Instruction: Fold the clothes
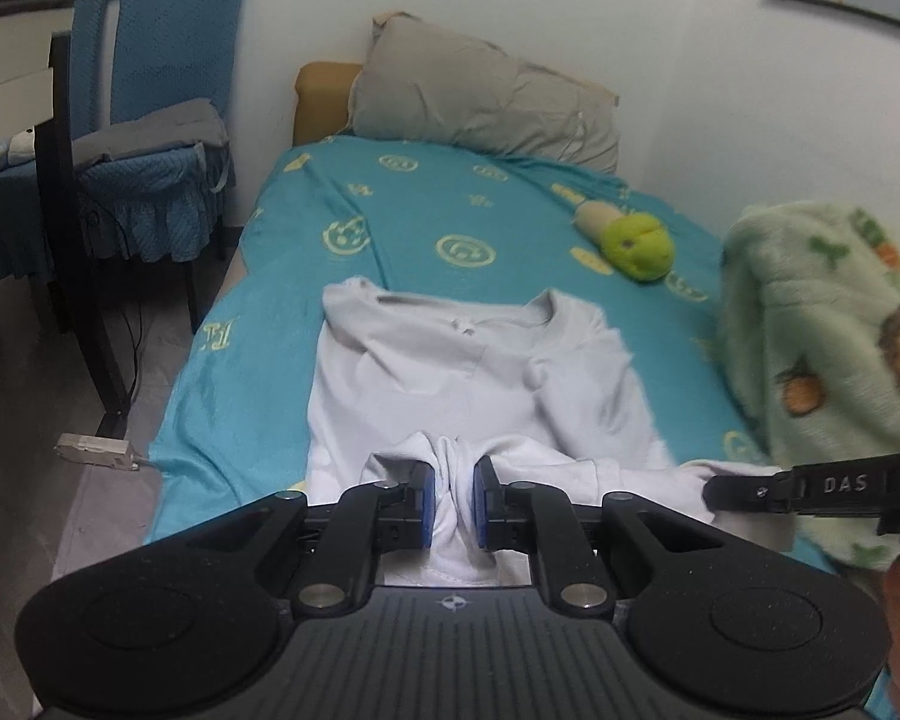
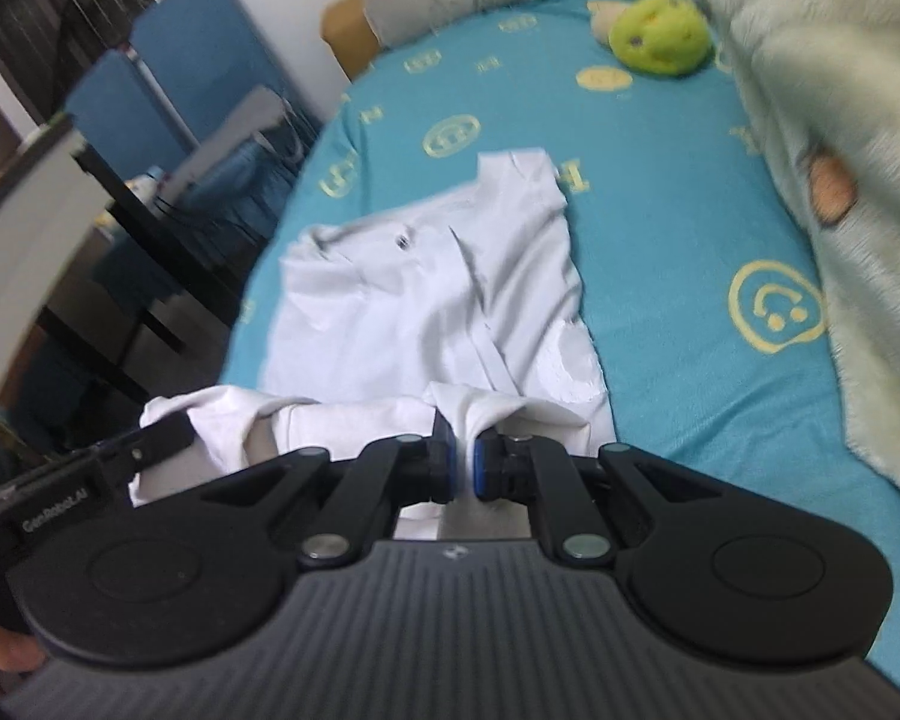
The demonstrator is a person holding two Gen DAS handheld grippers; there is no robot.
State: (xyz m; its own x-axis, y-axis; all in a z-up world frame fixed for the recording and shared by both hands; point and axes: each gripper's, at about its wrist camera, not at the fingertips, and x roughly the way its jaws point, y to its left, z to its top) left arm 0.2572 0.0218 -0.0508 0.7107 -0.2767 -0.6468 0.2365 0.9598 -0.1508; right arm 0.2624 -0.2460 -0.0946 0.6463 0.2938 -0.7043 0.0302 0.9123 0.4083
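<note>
While the white shirt (image 1: 450, 372) lies collar-away on the bed (image 1: 282, 360), each hand-held gripper, left (image 1: 453, 501) and right (image 2: 463, 468), pinches its near hem, spaced apart, likely to carry the edge evenly.

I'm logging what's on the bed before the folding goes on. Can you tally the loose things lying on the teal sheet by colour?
White: 1, the shirt, pinched by the left gripper and right gripper
Grey-beige: 1, the pillow
Yellow-green: 1, the plush toy
Pale green: 1, the fleece blanket
Total: 4
</note>
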